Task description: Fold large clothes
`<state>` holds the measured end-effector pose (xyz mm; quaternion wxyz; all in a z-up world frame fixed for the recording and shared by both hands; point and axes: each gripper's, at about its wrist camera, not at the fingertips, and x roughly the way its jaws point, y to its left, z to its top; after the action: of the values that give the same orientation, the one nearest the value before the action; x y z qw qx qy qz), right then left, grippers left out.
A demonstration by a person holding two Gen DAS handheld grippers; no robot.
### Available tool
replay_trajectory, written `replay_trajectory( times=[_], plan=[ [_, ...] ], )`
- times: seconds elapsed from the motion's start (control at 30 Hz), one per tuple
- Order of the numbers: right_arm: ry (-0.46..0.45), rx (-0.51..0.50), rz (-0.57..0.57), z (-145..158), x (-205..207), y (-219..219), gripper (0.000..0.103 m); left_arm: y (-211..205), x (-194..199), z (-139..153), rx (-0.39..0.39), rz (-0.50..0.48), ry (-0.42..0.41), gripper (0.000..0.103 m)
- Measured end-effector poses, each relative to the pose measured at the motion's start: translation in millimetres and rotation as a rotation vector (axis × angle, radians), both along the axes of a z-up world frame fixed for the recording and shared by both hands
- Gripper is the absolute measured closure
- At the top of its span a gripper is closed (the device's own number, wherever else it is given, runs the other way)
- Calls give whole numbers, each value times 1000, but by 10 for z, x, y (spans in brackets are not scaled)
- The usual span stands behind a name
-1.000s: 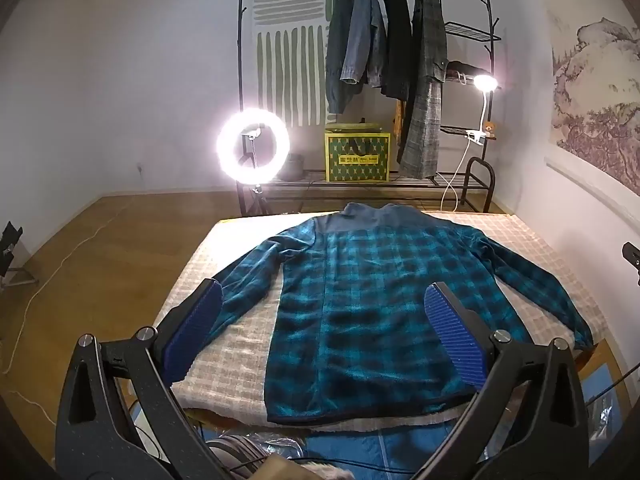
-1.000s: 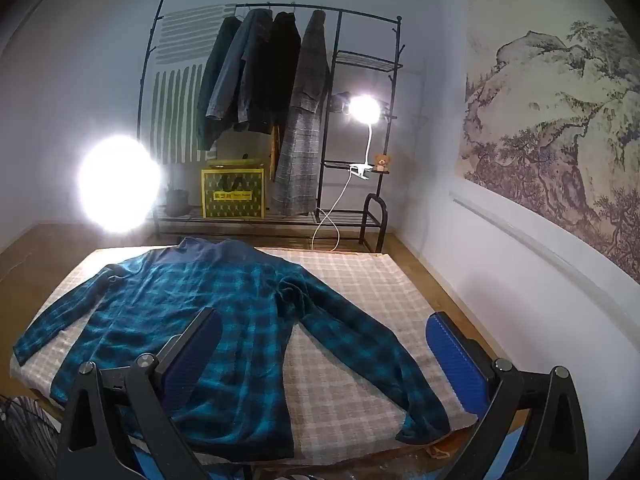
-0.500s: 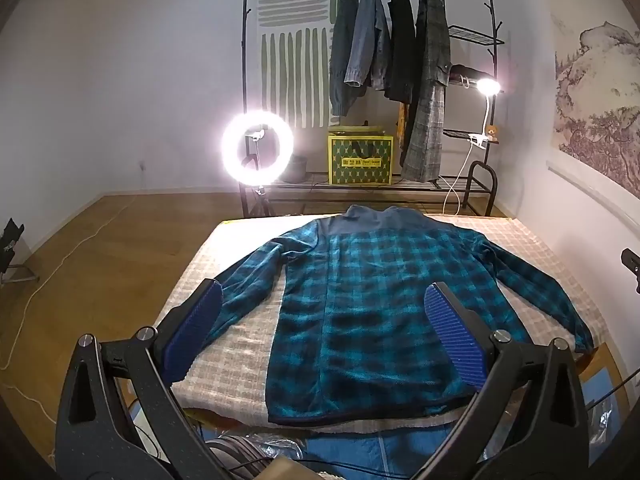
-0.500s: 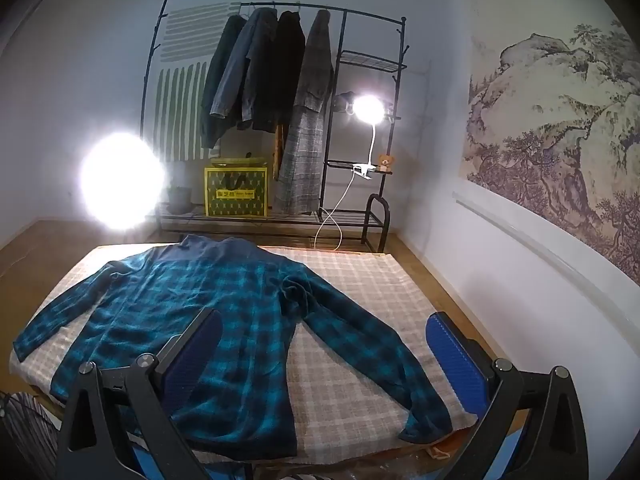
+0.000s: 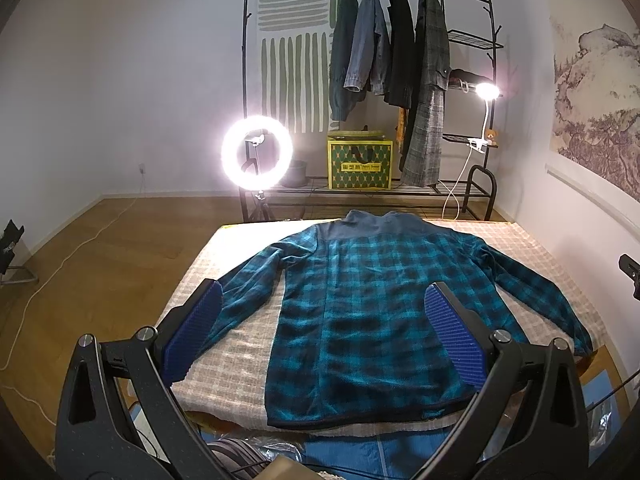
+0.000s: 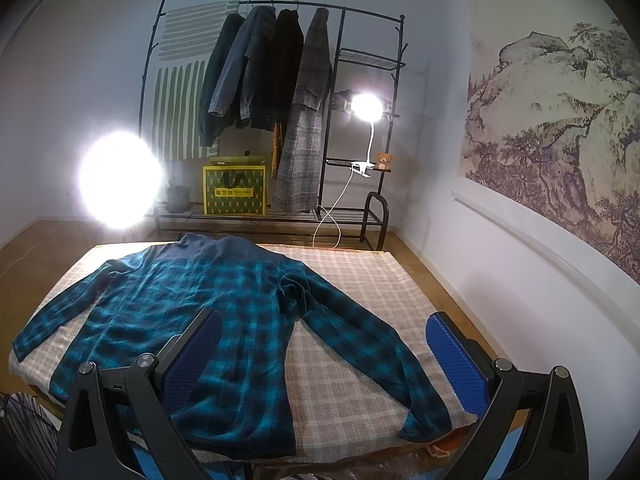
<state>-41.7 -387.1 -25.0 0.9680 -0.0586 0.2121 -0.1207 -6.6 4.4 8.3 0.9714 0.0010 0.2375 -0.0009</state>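
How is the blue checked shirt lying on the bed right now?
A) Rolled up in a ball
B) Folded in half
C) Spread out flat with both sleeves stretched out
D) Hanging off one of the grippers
C: the blue checked shirt lies flat on the checked bed cover, both sleeves angled out to the sides, and the left gripper and right gripper are open and hold nothing.

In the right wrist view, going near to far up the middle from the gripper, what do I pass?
Right gripper → teal plaid shirt → checked mat → yellow-green box → hanging coats on the black clothes rack.
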Motion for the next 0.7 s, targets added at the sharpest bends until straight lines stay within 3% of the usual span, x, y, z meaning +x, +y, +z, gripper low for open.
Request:
replay_trajectory(
  times=[0.7],
  plan=[
    [1,1,1,5,-1,0,0,10,0,-1,1,-1,-3,0]
  ],
)
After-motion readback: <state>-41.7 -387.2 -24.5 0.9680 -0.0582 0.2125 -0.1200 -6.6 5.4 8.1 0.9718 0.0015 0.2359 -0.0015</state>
